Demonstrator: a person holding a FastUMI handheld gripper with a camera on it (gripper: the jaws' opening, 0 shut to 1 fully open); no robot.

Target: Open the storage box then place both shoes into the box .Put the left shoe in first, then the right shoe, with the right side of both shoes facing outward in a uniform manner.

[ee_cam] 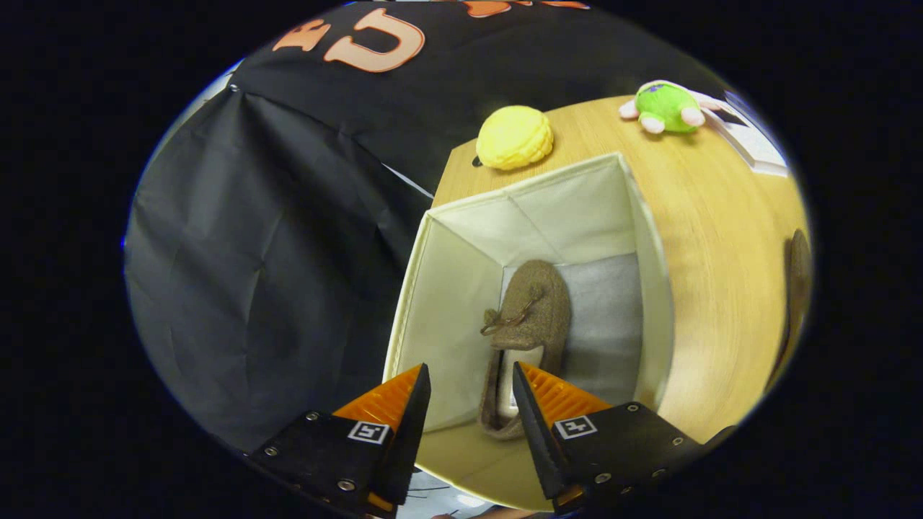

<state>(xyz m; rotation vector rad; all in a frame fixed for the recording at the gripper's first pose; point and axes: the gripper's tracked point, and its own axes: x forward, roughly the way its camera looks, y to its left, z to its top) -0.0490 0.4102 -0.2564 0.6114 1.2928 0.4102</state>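
The cream fabric storage box stands open on the wooden table, its mouth facing me. One brown felt shoe lies inside on the grey floor, close to the left wall, toe pointing to the far wall and heel toward me. My gripper hovers over the near rim of the box, open, with the shoe's heel showing in the gap between the fingers; neither finger presses on it. The second brown shoe lies on the table to the right of the box, partly cut off.
A yellow plush ball sits just behind the box at the table's back edge. A green plush toy and a white flat object lie at the far right. The black cloth wall hangs left of the table.
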